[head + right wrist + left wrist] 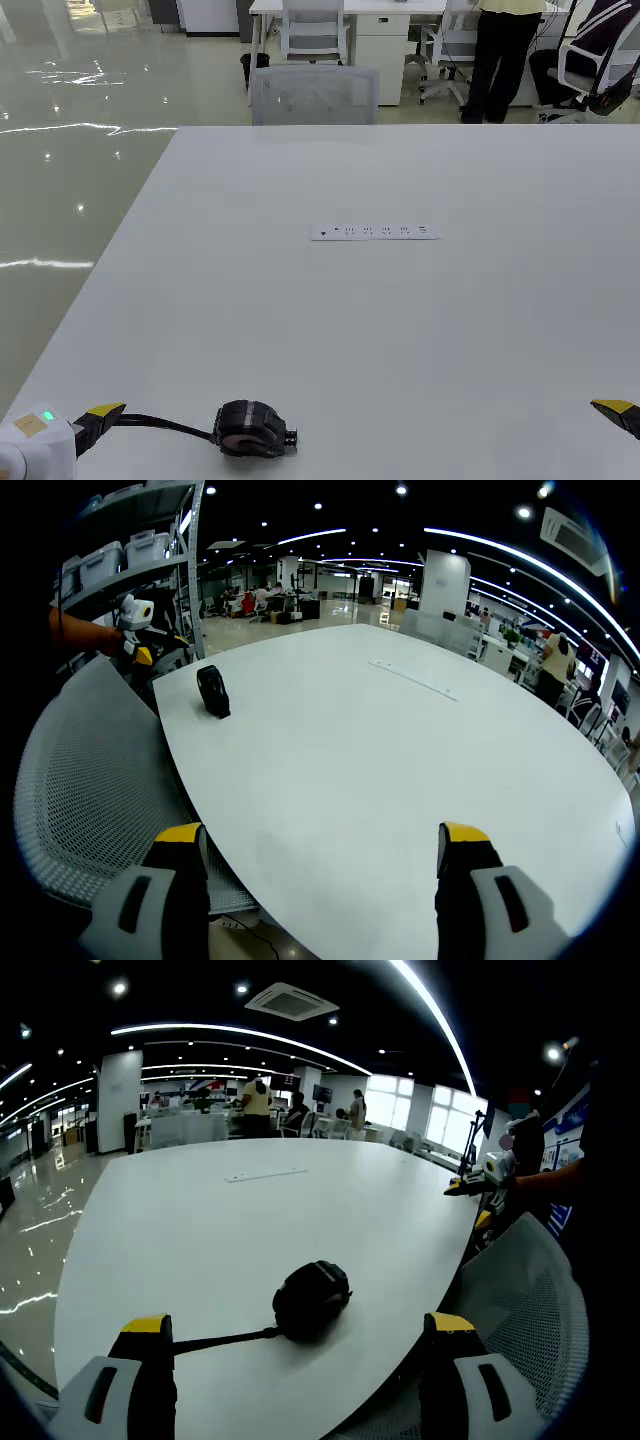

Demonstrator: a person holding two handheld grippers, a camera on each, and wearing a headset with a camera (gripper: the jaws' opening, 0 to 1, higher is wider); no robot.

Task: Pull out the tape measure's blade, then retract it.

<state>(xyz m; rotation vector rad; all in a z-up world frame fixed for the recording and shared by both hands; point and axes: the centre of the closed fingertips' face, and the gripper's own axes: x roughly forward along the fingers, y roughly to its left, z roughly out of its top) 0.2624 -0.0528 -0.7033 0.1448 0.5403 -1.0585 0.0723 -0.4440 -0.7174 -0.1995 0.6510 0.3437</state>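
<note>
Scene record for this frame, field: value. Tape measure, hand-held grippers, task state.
tape measure: black, on white table, near edge
blade: not pulled out
left hand-held gripper: open, tape measure ahead of it
strap: leads toward its jaw; contact unclear
right hand-held gripper: open, empty, far off
task state: not started
other: power strip mid-table

The table (400, 330) has a smooth, matt white top with a faint sheen. At its near left, the tape measure (252, 430) has a black case, plastic or rubber by the look, dully shiny, with a thin matt black strap (165, 425). The left gripper (300, 1324) has fingers (147, 1325) tipped in matt yellow over smooth white plastic. The floor (70, 150) at left is glossy and mirrors the lights. The far chair (313, 95) has a grey mesh back.
</note>
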